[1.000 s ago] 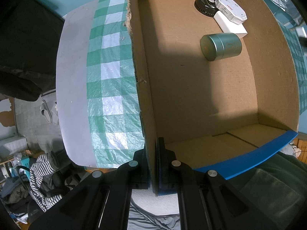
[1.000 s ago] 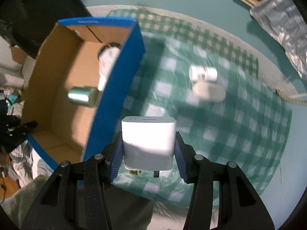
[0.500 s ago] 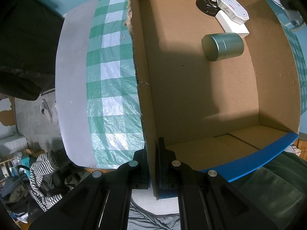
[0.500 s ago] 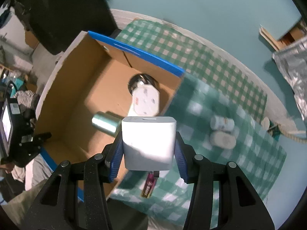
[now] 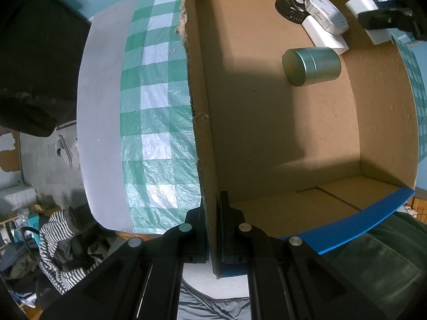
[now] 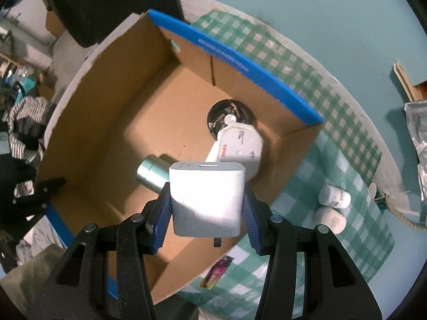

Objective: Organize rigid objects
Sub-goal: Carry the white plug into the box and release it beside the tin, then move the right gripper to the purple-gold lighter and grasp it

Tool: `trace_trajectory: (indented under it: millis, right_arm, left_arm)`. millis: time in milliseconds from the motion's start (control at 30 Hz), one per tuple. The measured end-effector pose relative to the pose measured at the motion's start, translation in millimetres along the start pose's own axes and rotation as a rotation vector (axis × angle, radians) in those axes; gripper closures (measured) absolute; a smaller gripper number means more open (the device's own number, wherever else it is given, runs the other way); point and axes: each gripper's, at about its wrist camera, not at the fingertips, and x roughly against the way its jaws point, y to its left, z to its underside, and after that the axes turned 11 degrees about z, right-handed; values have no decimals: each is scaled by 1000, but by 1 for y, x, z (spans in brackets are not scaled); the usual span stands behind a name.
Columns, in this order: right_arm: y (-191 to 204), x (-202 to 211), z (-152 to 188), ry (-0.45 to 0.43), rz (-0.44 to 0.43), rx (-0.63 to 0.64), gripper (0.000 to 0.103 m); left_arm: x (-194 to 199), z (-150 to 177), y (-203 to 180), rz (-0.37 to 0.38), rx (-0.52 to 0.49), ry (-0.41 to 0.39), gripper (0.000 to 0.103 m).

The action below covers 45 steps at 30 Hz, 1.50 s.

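Observation:
An open cardboard box (image 5: 280,133) with blue edges stands on a green checked cloth. My left gripper (image 5: 212,226) is shut on the box's near wall, one finger on each side of it. My right gripper (image 6: 206,213) is shut on a white plug block (image 6: 208,197) and hangs above the box interior (image 6: 120,146). In the left wrist view that block (image 5: 364,1) shows at the top right. Inside the box lie a green tin (image 5: 312,65), a black disc (image 5: 289,6), a white octagonal case (image 5: 327,14) and a white flat box (image 5: 324,37).
Two white jars (image 6: 335,198) (image 6: 329,220) lie on the checked cloth (image 6: 347,240) to the right of the box. A small pink and yellow packet (image 6: 217,272) lies by the box's near corner. The table edge (image 5: 98,133) is at left, with clutter on the floor below.
My right gripper carried the white block from above the cloth to above the box interior and rolled somewhat. The left gripper kept its hold on the box wall.

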Motion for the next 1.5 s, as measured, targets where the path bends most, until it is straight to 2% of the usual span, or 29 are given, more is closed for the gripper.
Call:
trace_trajectory:
  millis: [500, 1033, 1333, 1500]
  right_arm:
    - [5, -17, 5, 28, 8, 16, 54]
    - [-3, 11, 11, -25, 32, -32, 54]
    - [-18, 33, 31, -54, 22, -110, 54]
    - [-37, 33, 53, -36, 15, -178, 54]
  left_arm:
    - [-3, 0, 0, -1, 2, 2, 98]
    - [-2, -2, -3, -5, -7, 1, 98]
    - [-2, -3, -3, -4, -15, 5, 98]
    - [-2, -4, -3, -5, -20, 8, 97]
